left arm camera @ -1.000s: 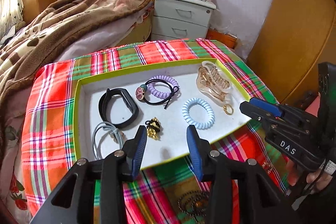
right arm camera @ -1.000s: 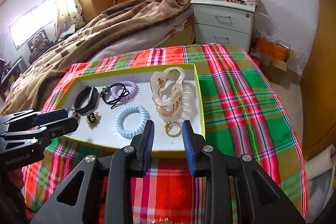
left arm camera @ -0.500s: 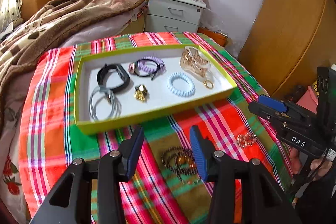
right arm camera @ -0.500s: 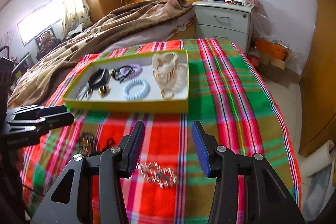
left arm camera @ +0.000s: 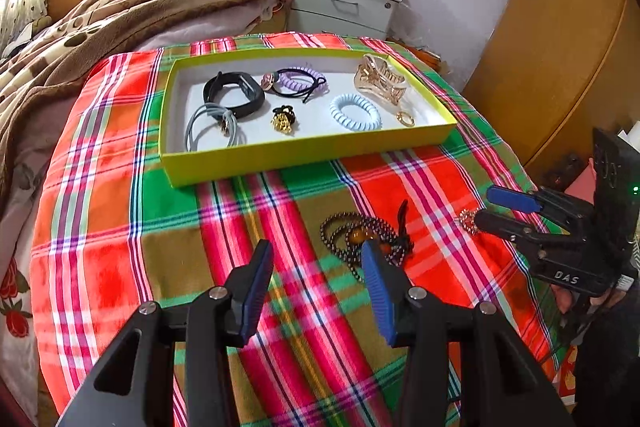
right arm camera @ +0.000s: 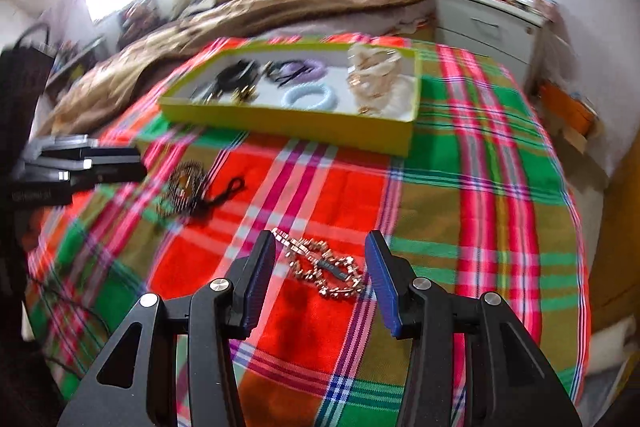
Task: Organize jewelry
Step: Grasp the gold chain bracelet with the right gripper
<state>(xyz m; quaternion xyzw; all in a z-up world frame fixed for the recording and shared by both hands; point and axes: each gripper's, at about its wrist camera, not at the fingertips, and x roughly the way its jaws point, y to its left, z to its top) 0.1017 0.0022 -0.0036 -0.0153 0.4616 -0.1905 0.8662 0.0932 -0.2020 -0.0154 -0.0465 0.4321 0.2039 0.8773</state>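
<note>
Left gripper jaws wide apart, nothing clamped; its right blue pad covers the near edge of a dark beaded bracelet lying on the plaid cloth, amber bead and black tassel showing, so contact can't be judged from this angle. Right gripper jaws also spread wide, empty, framing a gold link bracelet that lies flat on a red square of cloth between the pads, apparently not touching either. Right wrist view is motion-blurred, so link detail and tray contents are smeared. Beyond both, a yellow-green tray with white floor holds a black band, grey hair ties, purple coil tie, pale blue coil tie, small gold-black piece, clear claw clip and a gold ring. Hand on the right gripper mostly cut off at frame edge. Brown blanket and grey nightstand behind; nightstand clutter unreadable.
</note>
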